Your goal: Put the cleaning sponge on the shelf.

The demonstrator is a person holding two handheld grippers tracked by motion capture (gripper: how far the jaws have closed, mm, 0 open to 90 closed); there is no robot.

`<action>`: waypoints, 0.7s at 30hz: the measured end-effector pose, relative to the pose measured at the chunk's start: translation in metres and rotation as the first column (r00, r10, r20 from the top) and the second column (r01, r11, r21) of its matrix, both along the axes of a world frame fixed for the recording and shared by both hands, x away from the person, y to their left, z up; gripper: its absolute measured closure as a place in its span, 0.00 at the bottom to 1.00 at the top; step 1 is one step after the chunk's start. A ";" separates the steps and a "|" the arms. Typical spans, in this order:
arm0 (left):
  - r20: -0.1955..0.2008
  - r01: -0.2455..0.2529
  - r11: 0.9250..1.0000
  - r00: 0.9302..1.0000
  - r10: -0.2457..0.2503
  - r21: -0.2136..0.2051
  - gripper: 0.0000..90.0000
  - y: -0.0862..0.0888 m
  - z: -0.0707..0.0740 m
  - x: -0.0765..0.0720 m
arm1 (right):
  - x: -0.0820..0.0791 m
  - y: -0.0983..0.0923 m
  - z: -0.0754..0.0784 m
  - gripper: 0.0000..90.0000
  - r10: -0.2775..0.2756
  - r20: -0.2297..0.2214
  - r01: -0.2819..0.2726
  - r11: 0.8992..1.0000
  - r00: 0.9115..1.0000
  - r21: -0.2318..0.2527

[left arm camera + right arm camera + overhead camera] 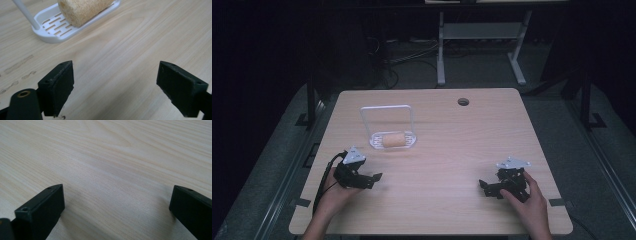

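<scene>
The left gripper [374, 178] stands with its jaws wide and nothing between them, bare wood showing across the gap in the left gripper view. It sits low near the table's [452, 150] near left edge, pointing toward the middle, the hand wrapped round its body and the forearm coming up from the bottom. The right gripper [484, 187] is just as wide and just as empty, low over the near right part, pointing inward at its partner.

The tan sponge roll [394, 140] lies on its side in the white slotted tray [53, 31], under the tray's tall wire handle [386, 107], a little way beyond the left gripper and apart from it.

If the roll is to be picked up, I'd say the left gripper is the one for it: turn it toward the tray, come in over the rim and beside the handle post, and straddle the roll across its round width before closing gently, since it looks soft and the light tray could slide.
</scene>
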State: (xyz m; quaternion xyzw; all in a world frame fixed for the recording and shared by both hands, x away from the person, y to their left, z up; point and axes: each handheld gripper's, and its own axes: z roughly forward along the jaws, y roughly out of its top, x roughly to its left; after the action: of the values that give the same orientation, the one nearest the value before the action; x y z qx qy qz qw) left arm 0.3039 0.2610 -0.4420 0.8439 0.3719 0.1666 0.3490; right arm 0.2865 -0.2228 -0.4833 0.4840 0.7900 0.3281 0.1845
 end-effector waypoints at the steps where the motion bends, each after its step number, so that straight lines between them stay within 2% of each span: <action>1: 0.001 -0.003 1.000 1.000 0.003 -0.002 0.15 0.000 -0.001 -0.001 | 0.000 0.000 0.000 0.00 0.000 0.000 0.000 1.000 1.000 0.000; 8: 0.002 -0.002 1.000 1.000 0.002 0.024 0.15 0.005 -0.010 -0.015 | 0.000 0.000 0.000 0.00 0.000 0.000 0.000 1.000 1.000 0.000; 17: -0.024 -0.008 0.999 1.000 0.009 0.044 0.15 0.015 -0.026 -0.027 | 0.000 0.000 0.000 0.00 0.000 -0.001 0.000 1.000 1.000 0.002; 21: -0.024 -0.012 1.000 1.000 0.012 0.024 0.14 0.019 -0.028 -0.029 | 0.000 0.000 0.000 0.00 0.000 0.000 0.000 1.000 1.000 0.002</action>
State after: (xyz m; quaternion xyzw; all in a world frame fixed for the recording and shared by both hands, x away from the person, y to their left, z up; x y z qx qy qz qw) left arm 0.2746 0.2803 -0.4702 0.8478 0.3791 0.1628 0.3333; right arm 0.2864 -0.2227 -0.4832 0.4844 0.7896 0.3287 0.1839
